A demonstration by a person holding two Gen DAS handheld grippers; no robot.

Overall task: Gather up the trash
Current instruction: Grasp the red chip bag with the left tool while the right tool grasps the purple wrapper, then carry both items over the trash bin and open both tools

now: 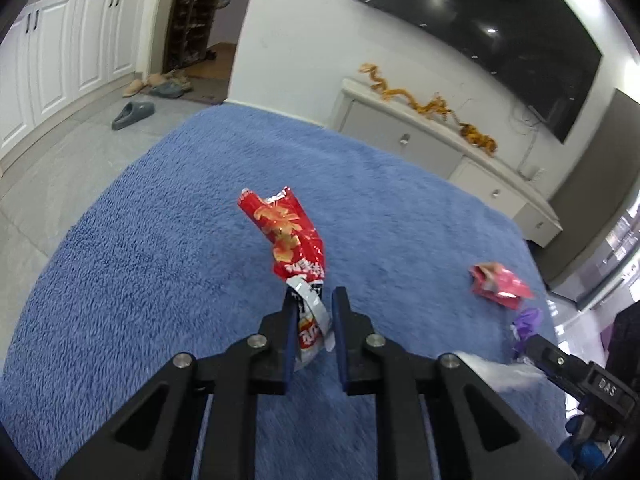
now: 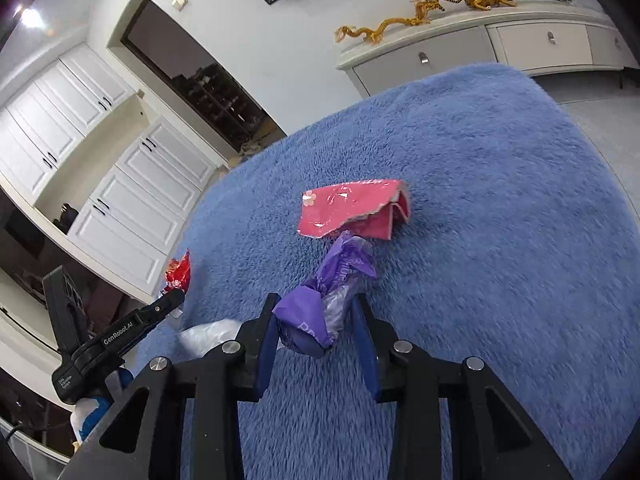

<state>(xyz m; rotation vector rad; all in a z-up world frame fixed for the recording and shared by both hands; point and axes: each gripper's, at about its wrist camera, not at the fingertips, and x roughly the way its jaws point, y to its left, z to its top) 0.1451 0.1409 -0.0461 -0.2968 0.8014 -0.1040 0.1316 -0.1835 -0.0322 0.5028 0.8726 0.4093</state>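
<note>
A: Nearest to us, what is the left hand-held gripper (image 1: 316, 300) doing?

B: Its jaws are drawn in narrow around the crumpled lower end of a red snack bag (image 1: 286, 236). The bag sits against the left pad; on the right pad's side I see a gap, so I cannot tell if it is truly pinched. The rest of the bag sticks up and forward above the blue rug (image 1: 160, 220).

A: And the right hand-held gripper (image 2: 316, 312)?

B: Half closed, with a purple wrapper (image 2: 332, 292) between the pads. The wrapper's bunched end lies against the left pad, and its twisted top pokes out past the fingertips. Whether both pads press on it, I cannot tell.

A: Anything beside them?

B: A bit of clear plastic (image 2: 208, 334) lies on the rug between the two grippers.

A: Further out?

B: Just beyond the purple wrapper lies a pink wrapper (image 2: 352, 210), folded and torn, flat on the rug and touching neither gripper.

A: And past the rug?

B: A low white cabinet (image 2: 460, 52) stands along the wall with golden figurines (image 2: 420, 16) on top. Off to the side, slippers (image 1: 132, 114) lie on the grey floor by white cupboards (image 1: 60, 64).
</note>
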